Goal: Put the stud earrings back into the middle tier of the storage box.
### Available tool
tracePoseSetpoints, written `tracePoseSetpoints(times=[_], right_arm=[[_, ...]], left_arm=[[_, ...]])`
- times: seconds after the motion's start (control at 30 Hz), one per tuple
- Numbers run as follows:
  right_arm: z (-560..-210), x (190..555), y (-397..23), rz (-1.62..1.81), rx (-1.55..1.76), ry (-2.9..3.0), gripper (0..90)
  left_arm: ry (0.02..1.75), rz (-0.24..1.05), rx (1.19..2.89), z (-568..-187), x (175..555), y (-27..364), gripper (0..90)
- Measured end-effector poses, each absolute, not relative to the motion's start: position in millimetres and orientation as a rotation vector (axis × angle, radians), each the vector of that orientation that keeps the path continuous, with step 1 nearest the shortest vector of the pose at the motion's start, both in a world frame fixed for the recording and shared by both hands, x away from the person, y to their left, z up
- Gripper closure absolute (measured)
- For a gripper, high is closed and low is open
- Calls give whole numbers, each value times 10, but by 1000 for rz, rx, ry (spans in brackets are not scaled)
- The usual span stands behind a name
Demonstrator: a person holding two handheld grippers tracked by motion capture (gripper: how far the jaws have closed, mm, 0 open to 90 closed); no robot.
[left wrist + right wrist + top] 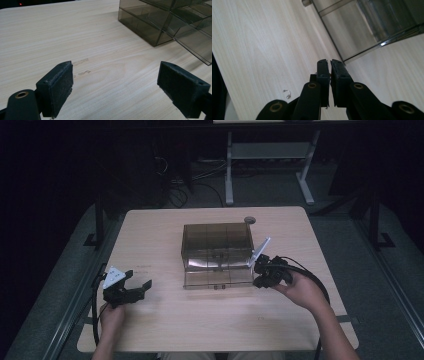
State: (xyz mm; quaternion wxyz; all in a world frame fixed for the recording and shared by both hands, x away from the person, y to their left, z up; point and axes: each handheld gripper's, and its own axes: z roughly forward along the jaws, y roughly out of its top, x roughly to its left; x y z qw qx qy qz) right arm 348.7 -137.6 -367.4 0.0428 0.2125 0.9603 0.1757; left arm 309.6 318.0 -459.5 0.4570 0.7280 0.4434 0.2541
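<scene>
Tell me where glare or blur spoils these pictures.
High view: dim, dark surroundings, table lit. Right gripper view: bright glare streak on the smoky plastic drawer box, which looks soft and blurred. Left gripper view: evenly lit and sharp.

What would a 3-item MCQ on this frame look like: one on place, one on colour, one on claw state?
1. Where is the drawer box?
A. mid-table
B. on the floor
C. in the left claw

2. What colour is the box?
A. white
B. smoky brown, see-through
C. red

3. How do the right claw pads stand?
A. wide apart
B. shut, nothing between
C. clamped on a cup

Key: A, it sits on the table centre; B, tinted clear walls; C is out, so B, the pads nearly meet, while the left claw gapes.
</scene>
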Motion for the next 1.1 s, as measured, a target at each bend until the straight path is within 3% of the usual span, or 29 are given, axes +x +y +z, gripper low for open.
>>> tracePoseSetpoints(times=[0.43,1.1], right_arm=[[-3563,3768,-1154,532,643,2926,848],[-3983,4158,-980,385,732,2995,848]], left_arm=[[1099,619,1789,-4593,3093,3183,128],[1096,619,1789,-4595,3093,3178,128]])
